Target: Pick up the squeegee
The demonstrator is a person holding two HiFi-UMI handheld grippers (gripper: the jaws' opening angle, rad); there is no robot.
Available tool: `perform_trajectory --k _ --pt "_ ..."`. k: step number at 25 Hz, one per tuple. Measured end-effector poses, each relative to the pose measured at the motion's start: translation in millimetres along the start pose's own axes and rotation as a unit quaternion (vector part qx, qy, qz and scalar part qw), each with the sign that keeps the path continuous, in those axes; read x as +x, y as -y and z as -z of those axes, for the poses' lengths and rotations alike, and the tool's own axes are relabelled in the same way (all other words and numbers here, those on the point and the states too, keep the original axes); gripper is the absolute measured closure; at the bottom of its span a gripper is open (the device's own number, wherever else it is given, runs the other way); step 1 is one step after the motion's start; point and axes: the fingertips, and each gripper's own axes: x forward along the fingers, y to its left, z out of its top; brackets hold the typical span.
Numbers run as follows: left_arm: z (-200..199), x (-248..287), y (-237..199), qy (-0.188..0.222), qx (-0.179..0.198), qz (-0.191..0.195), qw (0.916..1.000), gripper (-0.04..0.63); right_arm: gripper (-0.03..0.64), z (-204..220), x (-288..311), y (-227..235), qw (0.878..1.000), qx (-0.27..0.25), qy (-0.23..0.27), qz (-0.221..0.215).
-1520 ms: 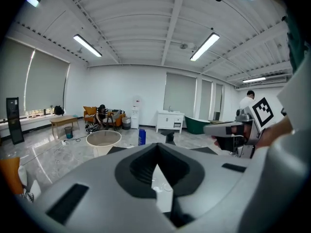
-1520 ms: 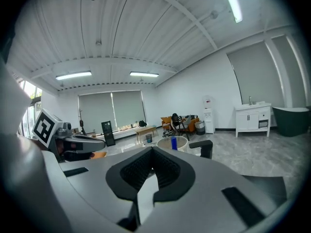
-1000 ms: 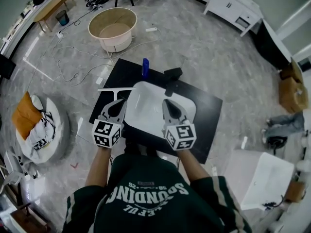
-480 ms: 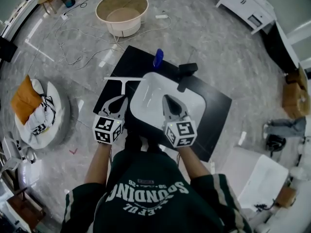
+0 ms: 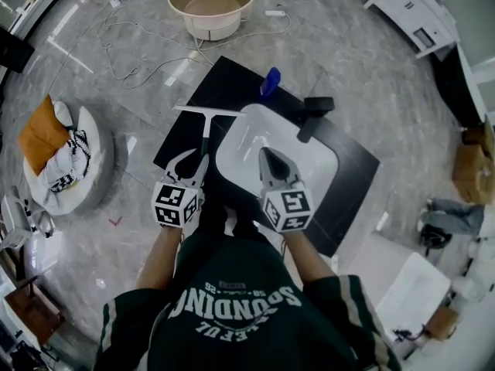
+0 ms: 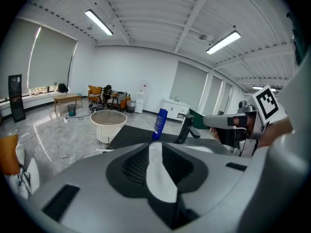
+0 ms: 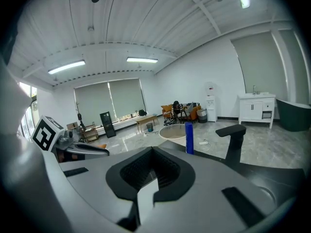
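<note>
The white squeegee (image 5: 206, 126) lies on the black mat (image 5: 224, 83), left of the white sink (image 5: 255, 141). Its blade is at the far end and its handle runs back toward me. My left gripper (image 5: 191, 161) hovers at the handle's near end with its jaws opening. In the left gripper view a white strip shows in the gap between them. I cannot tell whether the handle is inside the gap, and nothing is gripped. My right gripper (image 5: 272, 158) hangs over the sink basin, its tips meeting in a point, empty.
A blue bottle (image 5: 270, 82) and a black faucet (image 5: 313, 114) stand at the sink's far rim. On the floor beyond are a beige tub (image 5: 212, 2) and loose cables (image 5: 131, 60). A white cushion seat with orange fabric (image 5: 58, 157) lies at left.
Both grippers have sunk toward the mat and sink, and the squeegee now looks larger and nearer. The left gripper's jaws have parted at the handle's near end.
</note>
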Motion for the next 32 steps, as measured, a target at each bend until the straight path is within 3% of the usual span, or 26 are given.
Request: perform_trajectory --k 2,5,13,20,32 --pt "4 2 -5 0.000 -0.010 -0.011 0.9999 0.478 0.615 3 3 1 1.000 0.000 -0.003 -0.001" --pt "7 5 -10 -0.004 -0.021 -0.027 0.9994 0.433 0.615 5 6 2 1.000 -0.002 -0.005 -0.004" --pt "25 22 -22 -0.041 -0.040 -0.049 0.9971 0.433 0.615 13 6 9 1.000 0.009 -0.016 0.004" --pt "45 50 -39 -0.102 -0.037 -0.059 0.9923 0.433 0.615 20 2 20 0.999 0.020 -0.028 0.022" --pt "74 102 -65 -0.194 -0.033 -0.070 0.9779 0.433 0.615 33 -12 47 0.995 0.046 -0.041 0.078"
